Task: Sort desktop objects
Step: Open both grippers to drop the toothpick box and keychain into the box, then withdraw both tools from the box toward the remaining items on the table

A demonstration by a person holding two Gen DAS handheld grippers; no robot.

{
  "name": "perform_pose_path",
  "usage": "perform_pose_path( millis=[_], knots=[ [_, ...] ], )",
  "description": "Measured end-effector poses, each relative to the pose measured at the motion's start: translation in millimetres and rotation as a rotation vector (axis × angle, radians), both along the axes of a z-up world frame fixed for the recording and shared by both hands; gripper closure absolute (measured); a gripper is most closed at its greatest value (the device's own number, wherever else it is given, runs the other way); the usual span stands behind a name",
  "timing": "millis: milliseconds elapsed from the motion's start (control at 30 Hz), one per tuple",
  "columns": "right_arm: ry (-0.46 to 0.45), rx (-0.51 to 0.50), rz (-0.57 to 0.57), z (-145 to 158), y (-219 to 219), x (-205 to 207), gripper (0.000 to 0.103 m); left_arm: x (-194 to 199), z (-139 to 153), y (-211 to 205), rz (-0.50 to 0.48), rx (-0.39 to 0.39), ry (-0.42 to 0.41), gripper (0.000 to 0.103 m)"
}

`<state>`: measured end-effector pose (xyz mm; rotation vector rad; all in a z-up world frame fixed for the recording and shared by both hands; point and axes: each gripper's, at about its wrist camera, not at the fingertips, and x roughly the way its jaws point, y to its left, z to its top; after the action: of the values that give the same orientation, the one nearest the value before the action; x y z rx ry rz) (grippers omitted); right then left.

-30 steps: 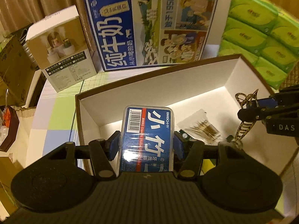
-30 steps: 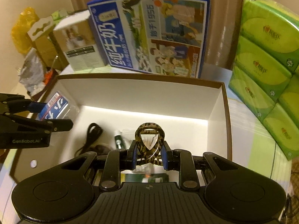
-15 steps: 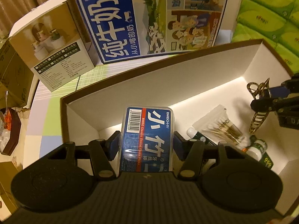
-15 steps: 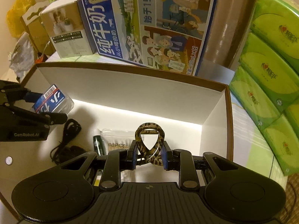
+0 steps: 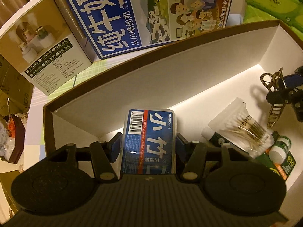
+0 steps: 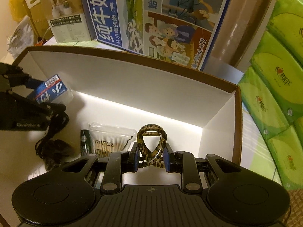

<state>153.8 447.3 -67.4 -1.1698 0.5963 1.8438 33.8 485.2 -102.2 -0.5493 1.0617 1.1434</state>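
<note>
My left gripper (image 5: pixel 148 144) is shut on a blue dental floss pick box (image 5: pixel 149 138), held low inside the left end of a white open box with a brown rim (image 5: pixel 132 64). My right gripper (image 6: pixel 150 159) is shut on a leopard-print hair claw clip (image 6: pixel 151 143), held inside the right part of the same box (image 6: pixel 132 75). In the left wrist view the right gripper (image 5: pixel 280 92) shows at the right edge with the clip (image 5: pixel 272 81). In the right wrist view the left gripper (image 6: pixel 45 96) with the floss box (image 6: pixel 51 90) shows at the left.
On the box floor lie a bag of cotton swabs (image 6: pixel 109 141), a dark tube (image 6: pixel 85 141), a black cable (image 6: pixel 55 141) and a small green-capped bottle (image 5: pixel 280 149). Behind stand a blue milk carton (image 5: pixel 151 15), a small product box (image 5: pixel 43 43) and green tissue packs (image 6: pixel 274 87).
Both grippers have sunk deeper into the white box, still gripping the floss box and the hair clip. The box floor and its contents now fill more of both views.
</note>
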Motion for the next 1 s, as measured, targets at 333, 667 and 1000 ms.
perform_pose_path(
  millis=[333, 667, 1000],
  knots=[
    [-0.01, -0.007, 0.048, -4.6, 0.2, -1.6, 0.08, -0.5, -1.4, 1.3, 0.007, 0.003, -0.013, 0.038],
    [0.035, 0.041, 0.16, 6.1, -20.8, -2.5, 0.031, 6.0, 9.0, -15.3, -0.052, 0.025, -0.026, 0.022],
    [0.08, 0.041, 0.193, 23.5, -48.5, 3.8, 0.002, 0.4, 30.6, -38.1, -0.054, 0.039, -0.075, 0.009]
  ],
)
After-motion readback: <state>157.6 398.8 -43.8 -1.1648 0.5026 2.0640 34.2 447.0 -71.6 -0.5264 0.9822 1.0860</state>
